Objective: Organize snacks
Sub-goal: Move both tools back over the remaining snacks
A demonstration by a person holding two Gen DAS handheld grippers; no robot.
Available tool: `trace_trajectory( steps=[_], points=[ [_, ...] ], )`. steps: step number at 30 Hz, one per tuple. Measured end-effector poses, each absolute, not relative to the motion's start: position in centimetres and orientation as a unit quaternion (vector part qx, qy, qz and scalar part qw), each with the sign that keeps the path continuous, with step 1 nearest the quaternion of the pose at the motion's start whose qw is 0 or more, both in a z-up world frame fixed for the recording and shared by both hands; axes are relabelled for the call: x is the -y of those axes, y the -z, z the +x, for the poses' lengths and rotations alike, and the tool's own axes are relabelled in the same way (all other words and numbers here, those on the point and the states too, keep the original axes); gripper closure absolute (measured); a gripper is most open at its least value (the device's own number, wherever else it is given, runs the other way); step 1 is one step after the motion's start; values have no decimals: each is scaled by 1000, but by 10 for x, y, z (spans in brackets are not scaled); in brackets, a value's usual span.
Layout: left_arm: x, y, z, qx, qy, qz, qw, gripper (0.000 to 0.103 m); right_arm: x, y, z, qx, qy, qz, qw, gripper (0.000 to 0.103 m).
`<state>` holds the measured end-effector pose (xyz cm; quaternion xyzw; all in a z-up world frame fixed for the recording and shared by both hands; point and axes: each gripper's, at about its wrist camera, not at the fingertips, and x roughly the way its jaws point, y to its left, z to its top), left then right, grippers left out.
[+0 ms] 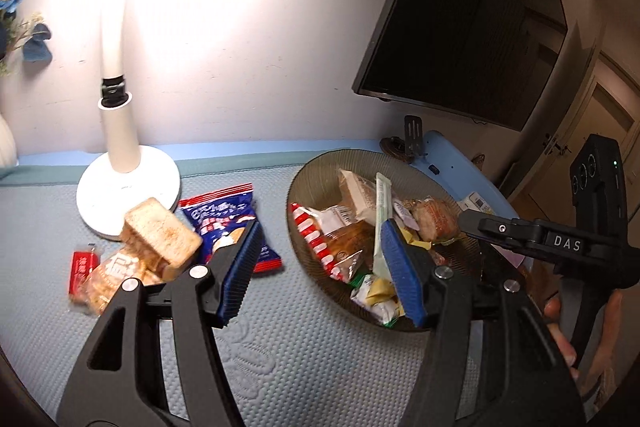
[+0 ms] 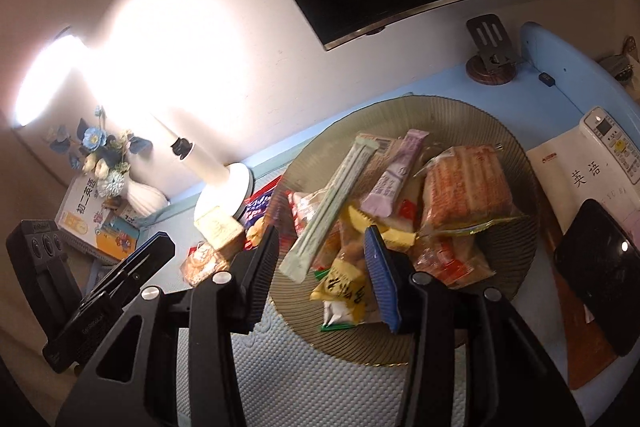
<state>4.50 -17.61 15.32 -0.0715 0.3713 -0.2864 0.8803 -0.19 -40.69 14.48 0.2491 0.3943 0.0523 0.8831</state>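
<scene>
Lower centre of both views: left gripper (image 1: pixel 324 267) and right gripper (image 2: pixel 326 275) gape empty. Plate (image 2: pixel 516 239) half-loaded; toast packet (image 1: pixel 160 237) and blue bag (image 1: pixel 228 223) lie centre-left, awaiting pickup next.

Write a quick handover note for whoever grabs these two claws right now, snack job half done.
Left claw: open, empty, above the mat between the loose snacks and the bowl.
Right claw: open, empty, over the bowl's near rim.
Glass bowl: already holds many packets, including a green stick pack.
Left to do: blue bag, toast pack and small red packet lie by the lamp base.
</scene>
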Motion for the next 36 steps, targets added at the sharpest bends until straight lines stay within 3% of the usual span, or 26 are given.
trace_trajectory(
  steps=[15, 22, 27, 30, 36],
  points=[
    [28, -90, 6, -417, 135, -113, 892, 41, 288, -93, -10, -450, -118, 178, 867, 55],
    [9, -42, 4, -446, 91, -89, 886, 41, 251, -45, -4, -451, -92, 78, 884, 48],
    [5, -18, 4, -455, 80, -87, 883, 41, 245, -15, -3, -463, -95, 68, 879, 43],
    [5, -20, 1, -446, 85, -85, 887, 39, 245, -22, -7, -443, -102, 67, 888, 34],
    [12, -22, -2, -442, 89, -68, 890, 37, 248, -22, -6, -445, -104, 78, 886, 34]
  ],
)
